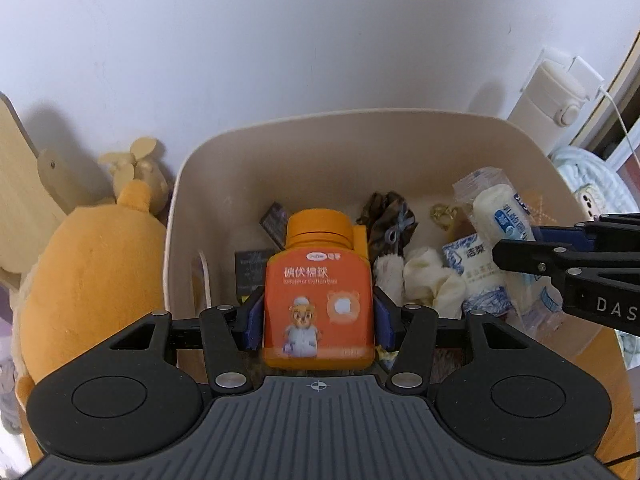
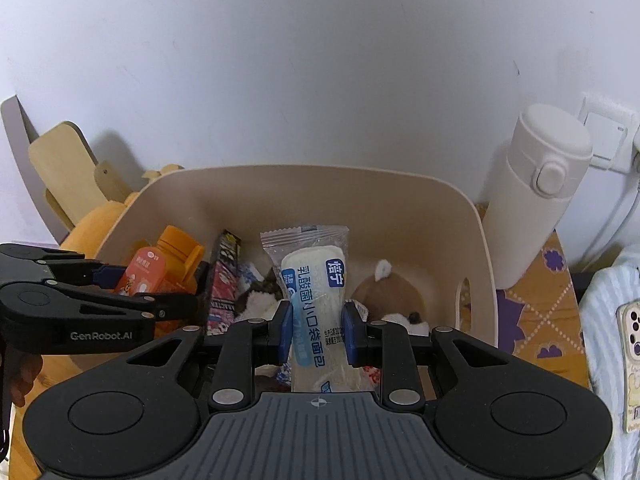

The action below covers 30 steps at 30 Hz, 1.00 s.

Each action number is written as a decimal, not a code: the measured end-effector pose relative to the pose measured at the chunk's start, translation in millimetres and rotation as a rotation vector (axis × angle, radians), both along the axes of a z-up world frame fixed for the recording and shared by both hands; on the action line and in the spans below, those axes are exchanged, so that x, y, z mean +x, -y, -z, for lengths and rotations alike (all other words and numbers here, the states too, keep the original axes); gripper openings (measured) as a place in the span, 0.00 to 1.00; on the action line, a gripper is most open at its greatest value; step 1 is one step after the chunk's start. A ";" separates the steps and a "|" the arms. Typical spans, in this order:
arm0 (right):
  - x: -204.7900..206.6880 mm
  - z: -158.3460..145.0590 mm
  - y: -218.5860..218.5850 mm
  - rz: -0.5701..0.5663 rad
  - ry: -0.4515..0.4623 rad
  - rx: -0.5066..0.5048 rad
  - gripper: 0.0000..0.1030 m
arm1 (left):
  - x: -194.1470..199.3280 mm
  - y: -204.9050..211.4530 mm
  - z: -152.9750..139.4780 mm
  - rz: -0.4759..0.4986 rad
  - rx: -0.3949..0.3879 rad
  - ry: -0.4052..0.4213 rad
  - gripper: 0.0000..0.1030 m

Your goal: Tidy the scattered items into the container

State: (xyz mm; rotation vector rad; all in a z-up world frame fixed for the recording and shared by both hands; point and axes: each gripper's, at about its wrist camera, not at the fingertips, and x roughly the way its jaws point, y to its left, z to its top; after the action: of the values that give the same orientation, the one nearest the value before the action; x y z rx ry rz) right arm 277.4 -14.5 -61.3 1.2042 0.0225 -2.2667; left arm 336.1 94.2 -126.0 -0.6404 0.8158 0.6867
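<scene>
My left gripper point(image 1: 318, 314) is shut on an orange cotton-ball bottle point(image 1: 319, 296) and holds it upright over the left part of the beige bin point(image 1: 340, 132). My right gripper point(image 2: 316, 330) is shut on a wrapped bread bun point(image 2: 314, 304) and holds it over the middle of the bin point(image 2: 304, 184). In the right wrist view the left gripper point(image 2: 108, 276) with the bottle point(image 2: 154, 270) shows at left. In the left wrist view the right gripper point(image 1: 532, 244) with the bun point(image 1: 506, 232) shows at right.
Inside the bin lie a tissue pack point(image 1: 478, 276), a brown scrunchie point(image 1: 390, 224), dark packets point(image 2: 224, 280) and a small plush point(image 2: 390, 296). An orange plush point(image 1: 92, 284) and wooden boards point(image 1: 20, 200) sit left of the bin. A white flask point(image 2: 536, 196) stands to its right.
</scene>
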 end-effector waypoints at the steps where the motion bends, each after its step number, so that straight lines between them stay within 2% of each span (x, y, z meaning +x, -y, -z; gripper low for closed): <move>1: 0.2 1.0 0.0 0.016 -0.002 -0.001 0.24 | -0.1 0.4 0.1 -0.006 0.001 0.005 0.53; 3: -0.1 1.7 -1.4 0.019 0.003 0.001 0.25 | -0.2 0.1 -0.1 -0.020 -0.005 0.008 0.53; 4: 0.1 2.0 -2.3 0.021 0.006 0.001 0.29 | -0.7 -0.4 -0.7 -0.025 -0.003 0.011 0.54; 5: 1.0 1.8 -3.5 0.027 0.005 0.002 0.37 | -1.3 -0.9 -1.8 -0.031 0.000 0.014 0.59; 7: 3.4 -0.9 -5.9 0.035 -0.006 -0.007 0.46 | -2.8 -1.5 -5.8 -0.039 0.004 0.024 0.67; 9: 6.8 -6.6 -8.7 0.045 -0.026 -0.018 0.61 | -4.2 -0.1 -11.7 -0.051 0.019 0.032 0.71; 14: 17.6 -25.6 -18.3 0.065 -0.085 -0.039 0.76 | -8.0 7.9 -26.6 -0.065 0.053 0.044 0.77; 18: 28.8 -37.4 -24.9 0.073 -0.108 -0.051 0.84 | -14.0 18.6 -38.3 -0.072 0.068 0.058 0.78; 30: 79.5 -64.2 -49.4 0.120 -0.163 -0.075 0.90 | -36.1 65.3 -66.0 -0.092 0.107 0.068 0.78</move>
State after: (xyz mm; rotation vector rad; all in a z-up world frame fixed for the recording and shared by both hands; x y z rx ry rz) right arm 356.8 34.9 2.9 1.0038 -0.0742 -2.4422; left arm 300.0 28.9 -60.0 -0.6039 0.6852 0.7830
